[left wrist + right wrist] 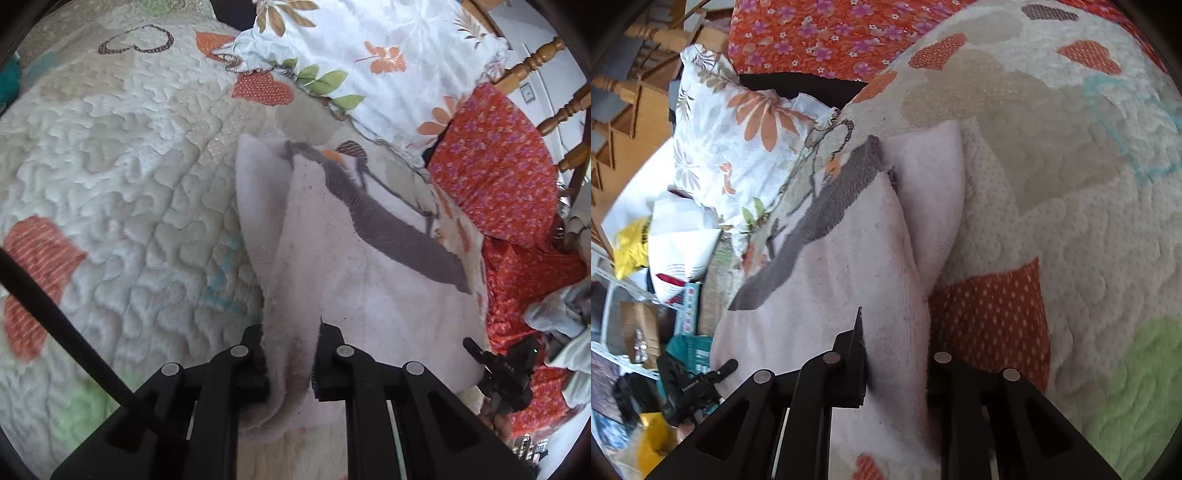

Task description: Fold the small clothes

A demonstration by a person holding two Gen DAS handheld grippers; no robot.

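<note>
A pale pink terry cloth (373,280) with a grey band (391,225) lies on a quilted bedspread (122,177). My left gripper (291,365) is shut on a raised fold of its near edge, the cloth bunched between both black fingers. In the right wrist view the same pink cloth (842,280) runs up the middle, its grey band (820,206) on the left. My right gripper (895,369) is shut on another raised fold of it; the left finger (855,354) shows, the right one is mostly hidden behind the cloth. The right gripper (495,365) also shows at the cloth's right edge.
A white floral pillow (369,48) lies beyond the cloth, with an orange flowered fabric (498,162) beside it. A wooden headboard (554,85) stands at the far right. Off the bed's side sit a wire shelf with bags and boxes (639,280) and a yellow bag (628,243).
</note>
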